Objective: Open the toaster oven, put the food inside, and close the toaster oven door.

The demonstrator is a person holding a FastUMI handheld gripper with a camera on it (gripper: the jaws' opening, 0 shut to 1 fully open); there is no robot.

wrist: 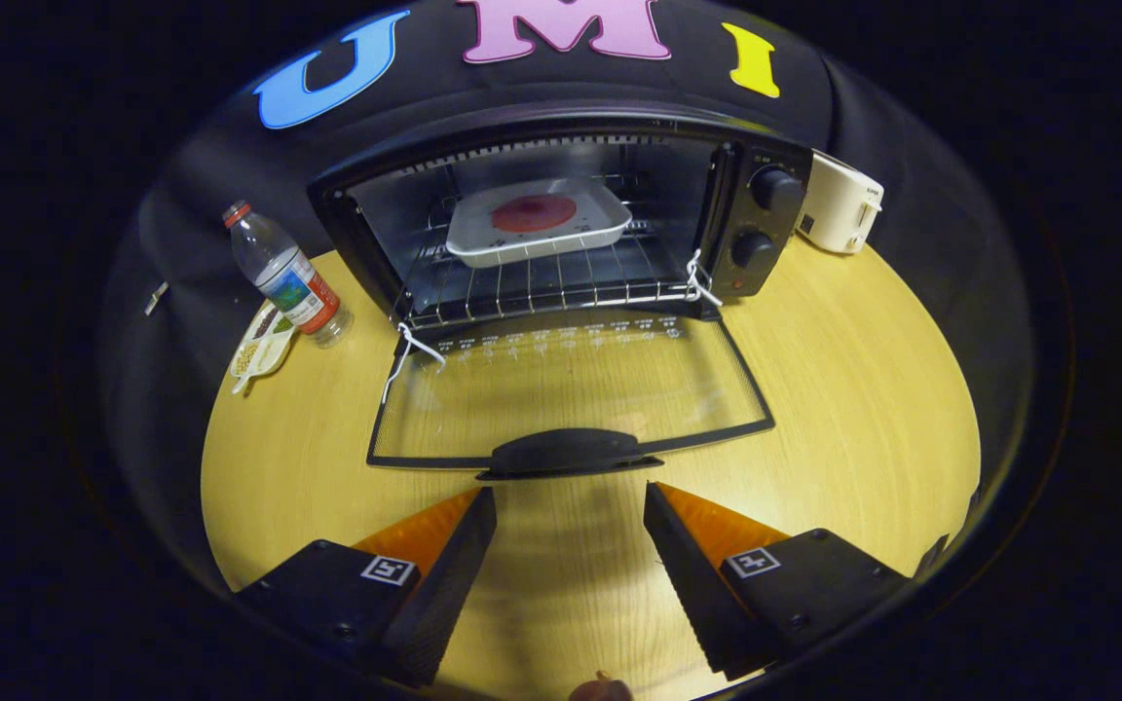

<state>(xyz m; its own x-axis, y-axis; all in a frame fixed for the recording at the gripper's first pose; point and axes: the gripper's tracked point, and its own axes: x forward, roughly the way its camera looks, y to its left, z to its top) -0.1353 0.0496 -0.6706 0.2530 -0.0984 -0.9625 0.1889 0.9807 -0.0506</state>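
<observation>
Gripper (571,506) wide open and empty just short of door handle (569,450), tray (539,222) already on rack; a shallow grab could slip off the flat-lying door (571,385).

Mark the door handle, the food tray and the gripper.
door handle (569,450), gripper view, middle of the grip.
food tray (610,209), gripper view, right rim.
gripper (571,501), gripper view, open, midway between fingertips.

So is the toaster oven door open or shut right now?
Open. The glass door lies folded down flat on the table, its handle just ahead of the open, empty claw; the tray of food sits inside on the rack.
</observation>
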